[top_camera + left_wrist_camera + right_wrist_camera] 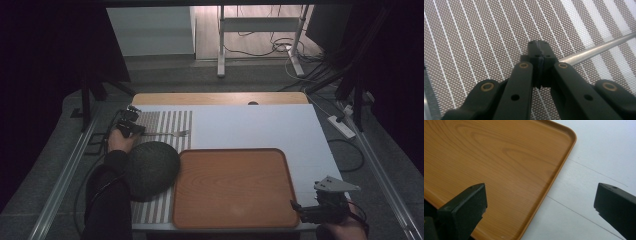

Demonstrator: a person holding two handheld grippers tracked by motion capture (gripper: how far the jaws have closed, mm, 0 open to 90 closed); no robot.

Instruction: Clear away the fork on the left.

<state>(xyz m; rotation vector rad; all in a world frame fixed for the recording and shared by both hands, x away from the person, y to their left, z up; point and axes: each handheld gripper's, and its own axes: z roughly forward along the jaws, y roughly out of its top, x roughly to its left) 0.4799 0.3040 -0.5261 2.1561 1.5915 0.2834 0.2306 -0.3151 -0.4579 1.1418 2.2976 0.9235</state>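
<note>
Fork [596, 48] handle pinched by left gripper [540, 53] jaws

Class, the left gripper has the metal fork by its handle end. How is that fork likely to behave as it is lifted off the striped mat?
The fork looks like stiff metal, so it probably won't bend. The left gripper is shut on the far end of its slim, smooth handle, so the tines may droop or pivot. Its shiny surface could slip between the fingers above the striped mat.
</note>
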